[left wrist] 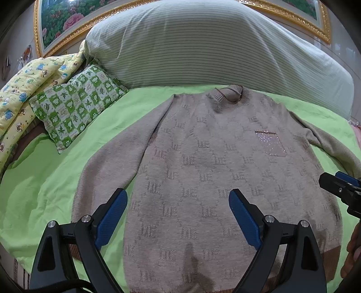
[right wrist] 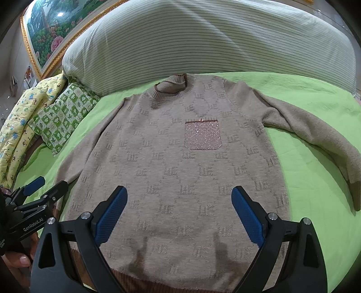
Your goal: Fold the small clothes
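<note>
From the left wrist camera, the left tool [left wrist: 178, 204] hangs over the lower half of a beige sweater [left wrist: 203, 171], its two blue-padded fingers [left wrist: 111, 217] spread wide apart with nothing between them but the knit below. The sweater lies flat, front up, on a green bedsheet [left wrist: 45, 180], collar [left wrist: 227, 95] pointing away toward a large striped pillow [left wrist: 203, 45]. A sparkly chest pocket [left wrist: 269, 143] sits on the side nearer the right edge. One sleeve [left wrist: 101, 162] runs down along the body on the left side of the frame; the other sleeve [left wrist: 334, 144] trails off toward the right edge. The darker ribbed hem [left wrist: 329, 254] shows low at the right. A green checked cushion [left wrist: 74, 106] and a yellow printed quilt [left wrist: 24, 90] lie at the left, and a gold-framed flower painting [left wrist: 63, 20] hangs behind. The right tool [left wrist: 343, 187] pokes in at the right edge, above the sweater's side.

From the right wrist camera, the right tool [right wrist: 179, 202] also hovers over the sweater [right wrist: 176, 157], its blue fingers [right wrist: 248, 216] wide apart and gripping nothing. The pocket [right wrist: 202, 135] is near the middle of the frame, the collar [right wrist: 173, 86] beyond it. The right-hand sleeve [right wrist: 315, 135] stretches out across the sheet [right wrist: 304, 180], bending down to a brown cuff [right wrist: 356, 193]. The left tool [right wrist: 44, 189] enters at the left edge, fingers parted, beside the other sleeve. The pillow [right wrist: 203, 40], cushion [right wrist: 61, 119] and quilt [right wrist: 20, 126] sit in the background.
</note>
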{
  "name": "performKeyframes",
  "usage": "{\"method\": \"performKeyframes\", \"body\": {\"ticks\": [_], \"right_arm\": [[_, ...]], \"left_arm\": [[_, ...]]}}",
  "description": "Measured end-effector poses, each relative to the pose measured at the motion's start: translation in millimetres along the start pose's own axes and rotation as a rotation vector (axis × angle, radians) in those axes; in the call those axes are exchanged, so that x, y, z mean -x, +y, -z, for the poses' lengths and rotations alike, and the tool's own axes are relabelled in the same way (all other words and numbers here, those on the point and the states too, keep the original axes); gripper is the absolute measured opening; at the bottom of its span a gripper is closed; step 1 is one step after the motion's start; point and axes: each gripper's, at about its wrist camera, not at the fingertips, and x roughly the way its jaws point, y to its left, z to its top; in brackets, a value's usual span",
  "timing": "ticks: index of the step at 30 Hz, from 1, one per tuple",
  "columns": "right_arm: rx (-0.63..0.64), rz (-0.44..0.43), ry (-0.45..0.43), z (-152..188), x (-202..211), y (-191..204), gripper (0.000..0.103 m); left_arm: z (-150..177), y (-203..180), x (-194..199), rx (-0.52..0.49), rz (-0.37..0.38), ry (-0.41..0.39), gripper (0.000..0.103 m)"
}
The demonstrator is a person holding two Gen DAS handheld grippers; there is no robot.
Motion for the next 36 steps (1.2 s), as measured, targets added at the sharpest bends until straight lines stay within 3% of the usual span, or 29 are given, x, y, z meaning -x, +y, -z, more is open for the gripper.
{"method": "performKeyframes", "body": {"ticks": [8, 29, 36], "right_arm": [[0.002, -0.001, 0.001, -1.1, -0.8, 0.5, 0.094], [-0.006, -0.005, 0.018, -3.9, -5.9, -2.4, 0.094], [-0.034, 0.022, 0.013, -4.7, -2.5, -27.5, 0.093]], "left_arm": [[-0.5, 1.1, -2.2, 0.028, 0.031, 0.019, 0.092], [-1.3, 1.0, -14.9, 0.013, 0.012, 0.001, 0.092], [-4.8, 1.0, -23.7, 0.016, 0.016, 0.016, 0.093]]}}
